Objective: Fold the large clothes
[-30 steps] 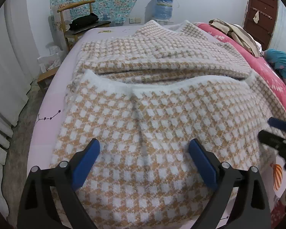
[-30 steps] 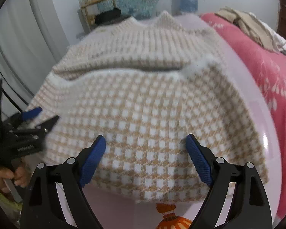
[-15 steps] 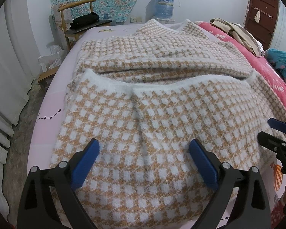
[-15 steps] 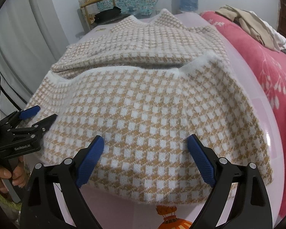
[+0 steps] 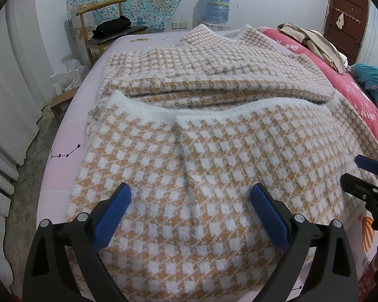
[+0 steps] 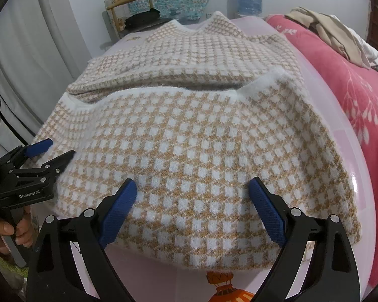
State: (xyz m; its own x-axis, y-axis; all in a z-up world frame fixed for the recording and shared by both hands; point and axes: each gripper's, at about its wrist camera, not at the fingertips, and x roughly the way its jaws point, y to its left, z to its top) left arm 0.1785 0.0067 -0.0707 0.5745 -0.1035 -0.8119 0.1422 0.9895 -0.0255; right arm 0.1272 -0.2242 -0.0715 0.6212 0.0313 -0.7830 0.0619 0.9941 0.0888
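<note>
Pink sheeting covers the bed (image 5: 63, 148), on which a large checked sweater (image 5: 201, 156) is spread, its lower half already turned up over the upper half. A wooden chair (image 5: 100, 22) and a water bottle (image 5: 218, 6) are seen at the far wall. Both the left gripper (image 5: 190, 209) and the right gripper (image 6: 191, 201) are held spread wide just above the near fold, with nothing grasped.

If only the top layer is pinched, the 2 layers could be dragged apart and the fold skewed; the fuzzy knit may also be snagged by the blue fingers (image 6: 118, 210). The sweater is seen as thick and soft, tan with white squares, with a white hem band (image 6: 163, 93) lying wavy across the middle and a shallow crease down the front.
</note>
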